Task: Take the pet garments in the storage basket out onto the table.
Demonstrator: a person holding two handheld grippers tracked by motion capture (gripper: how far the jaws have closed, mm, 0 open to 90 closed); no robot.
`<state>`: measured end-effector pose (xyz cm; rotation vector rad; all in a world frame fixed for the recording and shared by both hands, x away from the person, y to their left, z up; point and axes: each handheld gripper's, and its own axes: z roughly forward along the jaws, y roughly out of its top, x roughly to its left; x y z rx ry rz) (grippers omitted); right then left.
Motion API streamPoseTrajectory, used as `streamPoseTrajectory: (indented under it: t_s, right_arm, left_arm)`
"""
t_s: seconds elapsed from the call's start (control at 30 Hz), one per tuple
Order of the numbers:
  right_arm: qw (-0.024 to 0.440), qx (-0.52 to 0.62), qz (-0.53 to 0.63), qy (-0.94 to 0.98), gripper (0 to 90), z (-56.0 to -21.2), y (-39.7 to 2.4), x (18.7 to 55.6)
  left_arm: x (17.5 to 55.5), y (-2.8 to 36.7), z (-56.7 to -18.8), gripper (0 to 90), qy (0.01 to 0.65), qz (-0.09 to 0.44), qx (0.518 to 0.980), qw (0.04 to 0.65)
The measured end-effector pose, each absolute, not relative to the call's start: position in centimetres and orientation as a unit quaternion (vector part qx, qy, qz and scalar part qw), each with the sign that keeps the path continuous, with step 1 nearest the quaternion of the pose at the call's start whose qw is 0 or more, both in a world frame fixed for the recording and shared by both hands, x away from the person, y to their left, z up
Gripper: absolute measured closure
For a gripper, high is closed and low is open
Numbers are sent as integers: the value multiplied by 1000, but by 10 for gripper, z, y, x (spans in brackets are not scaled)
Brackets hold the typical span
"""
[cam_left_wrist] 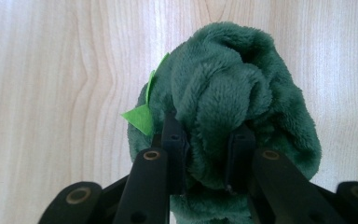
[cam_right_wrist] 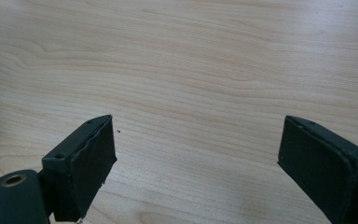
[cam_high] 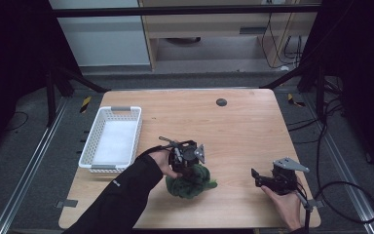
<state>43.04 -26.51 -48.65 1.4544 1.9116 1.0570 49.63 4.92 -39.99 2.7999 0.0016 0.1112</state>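
A dark green plush toy (cam_high: 191,182) with a small light-green felt tab lies near the front middle of the wooden table (cam_high: 243,126). My left gripper (cam_high: 187,163) comes down on it from above. In the left gripper view the two black jaws pinch a fold of the green plush toy (cam_left_wrist: 223,107) between them, left gripper (cam_left_wrist: 208,156) shut on it. My right gripper (cam_high: 259,178) rests at the front right, held by a hand, apart from the toy. In the right gripper view, the right gripper (cam_right_wrist: 196,154) has its jaws wide apart over bare wood.
A white slatted basket (cam_high: 95,133) stands at the table's left edge with nothing visible in it. A small dark round disc (cam_high: 221,102) sits near the far edge. Cables trail on the floor at the right.
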Motion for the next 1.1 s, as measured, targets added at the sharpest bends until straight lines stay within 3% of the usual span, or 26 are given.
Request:
streamPoseTrajectory:
  t_s: [0.4,0.5,0.7,1.1]
  right_arm:
    - [257,534,388,705,109,-487,-265,431]
    - [255,536,389,705,108,-487,-265,430]
    - [256,536,387,705,107,-487,-265,431]
    - [256,536,387,705,106,-487,-265,431]
  left_arm:
    - [496,49,-405,608,4,40,984,176]
    - [496,51,-403,496,11,44,982,185]
    - [493,56,-397,377,17,48,979,198]
    - [489,81,-375,262,70,56,947,310]
